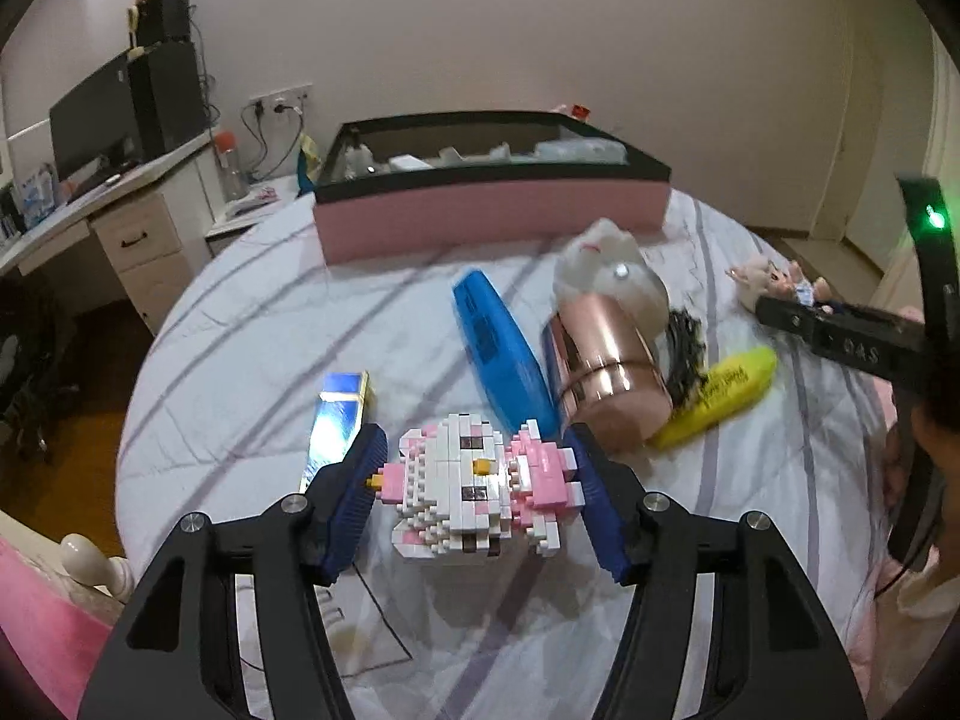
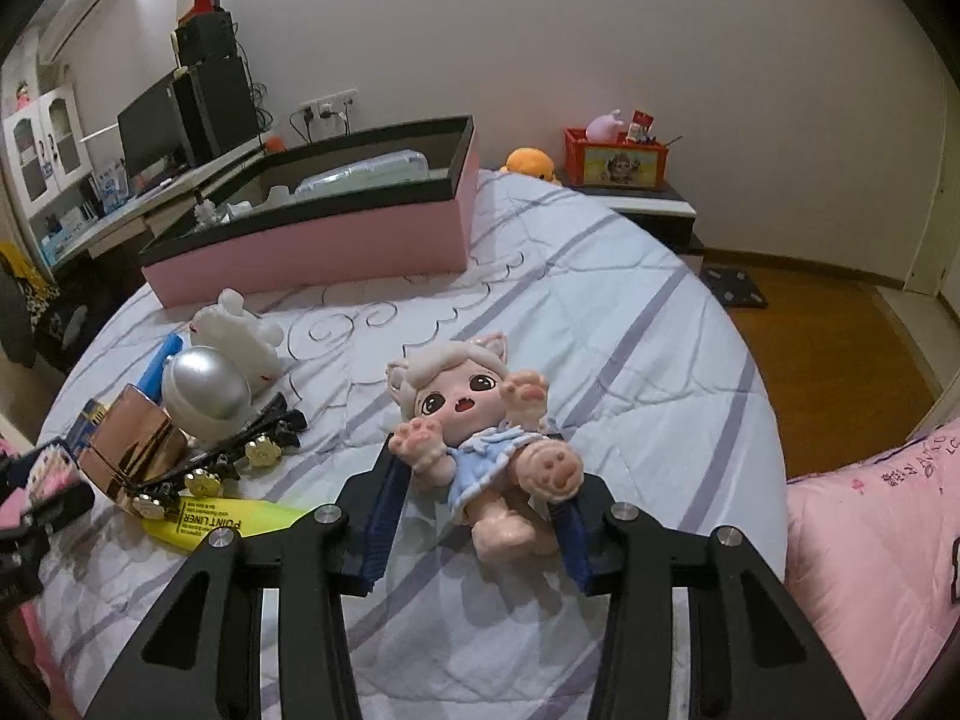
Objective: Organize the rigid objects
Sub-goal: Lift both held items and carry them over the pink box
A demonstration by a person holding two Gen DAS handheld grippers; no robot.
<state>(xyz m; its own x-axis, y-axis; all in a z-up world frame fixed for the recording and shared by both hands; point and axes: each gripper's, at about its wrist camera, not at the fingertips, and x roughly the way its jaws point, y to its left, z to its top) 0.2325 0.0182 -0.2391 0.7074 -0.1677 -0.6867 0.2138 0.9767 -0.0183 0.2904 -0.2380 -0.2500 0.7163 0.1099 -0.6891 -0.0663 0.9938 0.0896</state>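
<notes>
A pink-and-white toy-brick figure (image 1: pixel 474 480) lies on the striped bedcover, and my left gripper (image 1: pixel 477 433) is shut on it, a blue pad against each side. A plush doll in a blue dress (image 2: pixel 474 420) lies on its back between the blue pads of my right gripper (image 2: pixel 480 450), which is shut on its body. One paw and one foot drape over the fingers. The long pink box with a black rim (image 1: pixel 492 216) (image 2: pixel 312 252) stands open at the far side of the bed, with pale items inside.
Beside the brick figure lie a blue case (image 1: pixel 498 348), a rose-gold canister (image 1: pixel 606 378), a white plush (image 1: pixel 606 270), black hair clips (image 1: pixel 684 354), a yellow tube (image 1: pixel 720 390) and a blue-gold box (image 1: pixel 339 414). A desk (image 1: pixel 120 222) stands left, a nightstand (image 2: pixel 648 204) right.
</notes>
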